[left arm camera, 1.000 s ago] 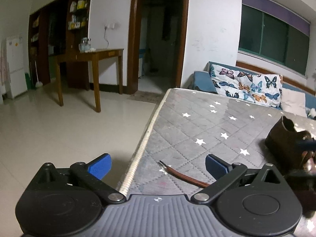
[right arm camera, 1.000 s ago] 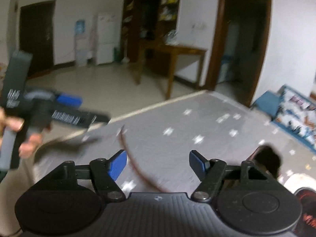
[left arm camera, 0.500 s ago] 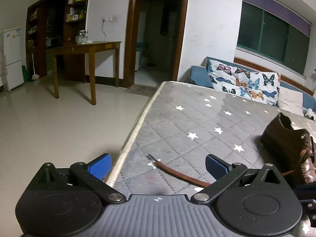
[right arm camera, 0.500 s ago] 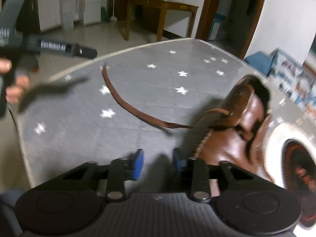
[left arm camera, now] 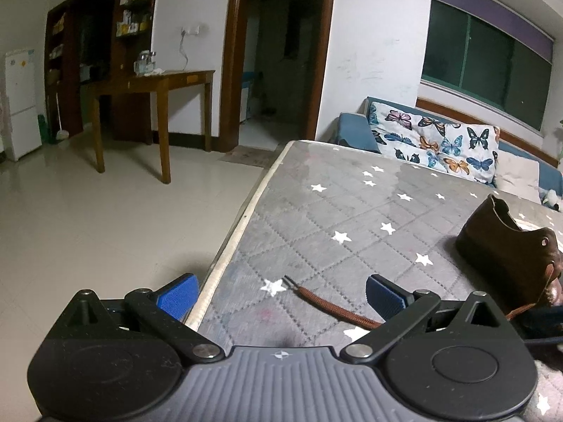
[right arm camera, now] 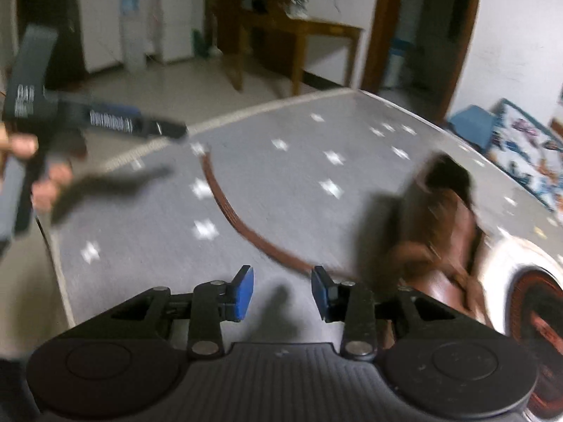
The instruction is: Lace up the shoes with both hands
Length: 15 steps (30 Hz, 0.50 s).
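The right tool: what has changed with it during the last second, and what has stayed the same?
The right tool narrowed its fingers half a second ago and has now spread them partly again, taking hold of nothing. Its view swung down toward the brown shoe, then lifted a little. The left tool stayed wide open and empty. The brown lace still lies on the grey mattress, running to the shoe.
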Tool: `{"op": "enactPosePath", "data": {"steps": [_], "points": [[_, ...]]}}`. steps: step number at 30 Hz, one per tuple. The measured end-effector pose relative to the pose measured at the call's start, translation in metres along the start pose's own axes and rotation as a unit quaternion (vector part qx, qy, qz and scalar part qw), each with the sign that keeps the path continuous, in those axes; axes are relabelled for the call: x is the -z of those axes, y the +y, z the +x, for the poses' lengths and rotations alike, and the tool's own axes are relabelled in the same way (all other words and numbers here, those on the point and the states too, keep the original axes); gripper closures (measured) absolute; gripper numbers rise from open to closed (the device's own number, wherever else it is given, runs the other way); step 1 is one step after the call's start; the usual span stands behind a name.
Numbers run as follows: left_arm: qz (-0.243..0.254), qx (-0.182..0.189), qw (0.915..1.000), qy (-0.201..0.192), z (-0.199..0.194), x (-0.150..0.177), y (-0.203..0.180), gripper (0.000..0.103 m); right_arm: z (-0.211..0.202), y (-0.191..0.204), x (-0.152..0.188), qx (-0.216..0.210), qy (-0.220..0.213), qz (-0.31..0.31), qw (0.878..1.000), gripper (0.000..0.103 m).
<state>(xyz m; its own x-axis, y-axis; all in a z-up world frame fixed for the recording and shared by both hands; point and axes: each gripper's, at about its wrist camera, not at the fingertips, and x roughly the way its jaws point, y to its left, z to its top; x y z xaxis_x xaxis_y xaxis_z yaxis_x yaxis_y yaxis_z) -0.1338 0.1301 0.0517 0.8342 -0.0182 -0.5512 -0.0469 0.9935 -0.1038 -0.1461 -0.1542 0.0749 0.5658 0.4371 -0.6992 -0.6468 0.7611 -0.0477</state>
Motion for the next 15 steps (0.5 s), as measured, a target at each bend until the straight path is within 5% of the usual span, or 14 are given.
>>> {"op": "enactPosePath", "data": {"steps": [6,15], "points": [[-0.018,-0.01,0.9998,0.003,-0.003,0.004,0.014,0.0,0.051,0.005,-0.036,-0.077,-0.002,0.02,0.997,0.067],[-0.049,-0.022,0.9984,0.019,0.0,0.008,0.036,0.0,0.116,0.02,-0.062,-0.113,0.025,0.012,0.993,0.074]]}}
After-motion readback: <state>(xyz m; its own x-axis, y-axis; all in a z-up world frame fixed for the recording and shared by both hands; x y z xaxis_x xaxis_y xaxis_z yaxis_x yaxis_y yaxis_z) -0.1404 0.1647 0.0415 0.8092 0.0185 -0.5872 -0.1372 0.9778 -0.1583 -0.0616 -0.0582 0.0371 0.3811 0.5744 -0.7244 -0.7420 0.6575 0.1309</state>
